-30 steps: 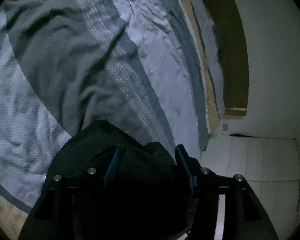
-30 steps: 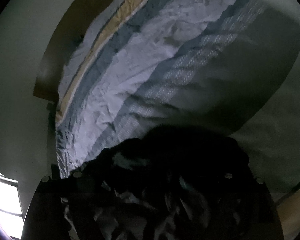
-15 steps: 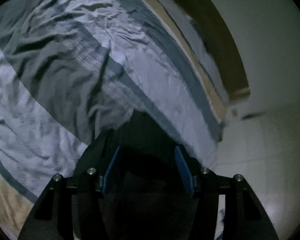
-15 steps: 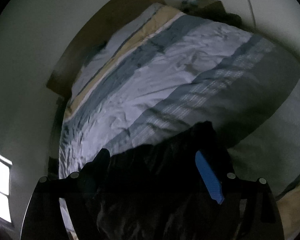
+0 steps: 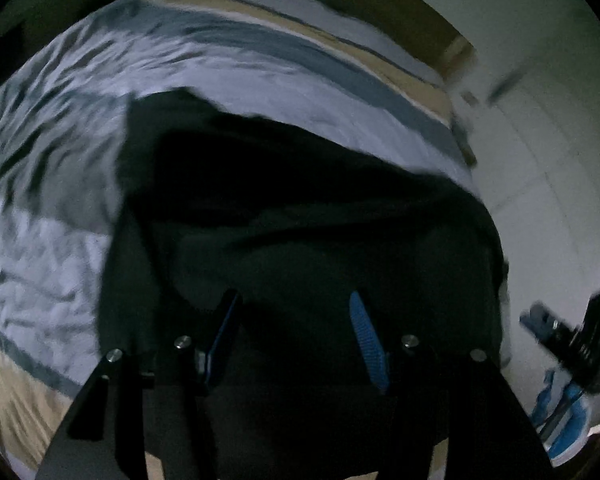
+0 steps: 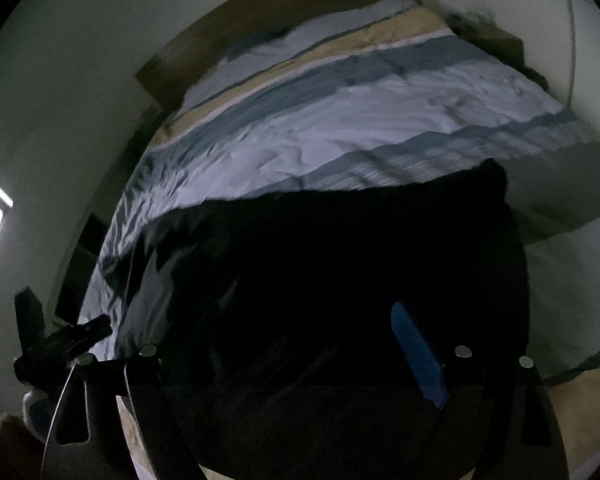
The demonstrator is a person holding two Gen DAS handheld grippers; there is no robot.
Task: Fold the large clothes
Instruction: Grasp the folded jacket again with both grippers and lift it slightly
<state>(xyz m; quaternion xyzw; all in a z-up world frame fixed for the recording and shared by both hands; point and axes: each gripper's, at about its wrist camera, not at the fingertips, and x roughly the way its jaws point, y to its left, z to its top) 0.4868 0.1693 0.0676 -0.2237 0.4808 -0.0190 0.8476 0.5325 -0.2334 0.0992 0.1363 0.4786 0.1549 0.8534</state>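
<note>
A large black garment (image 5: 300, 208) hangs in front of my left gripper (image 5: 294, 320), lifted above the striped bed. Its blue pads (image 5: 364, 332) stand apart with black cloth draped between and over them; whether they grip it is too dark to tell. In the right wrist view the same black garment (image 6: 340, 264) covers my right gripper (image 6: 312, 344). Only the right blue pad (image 6: 418, 354) shows; the left finger is hidden by cloth.
The bed carries a striped blue, white and tan cover (image 6: 340, 120) with a brown headboard (image 6: 260, 24) against a pale wall. The other gripper shows at the right edge of the left wrist view (image 5: 580, 336) and at the left edge of the right wrist view (image 6: 60, 340).
Both grippers have risen and tilted towards the headboard. The black garment has spread out wider between them and lifted off the bed.
</note>
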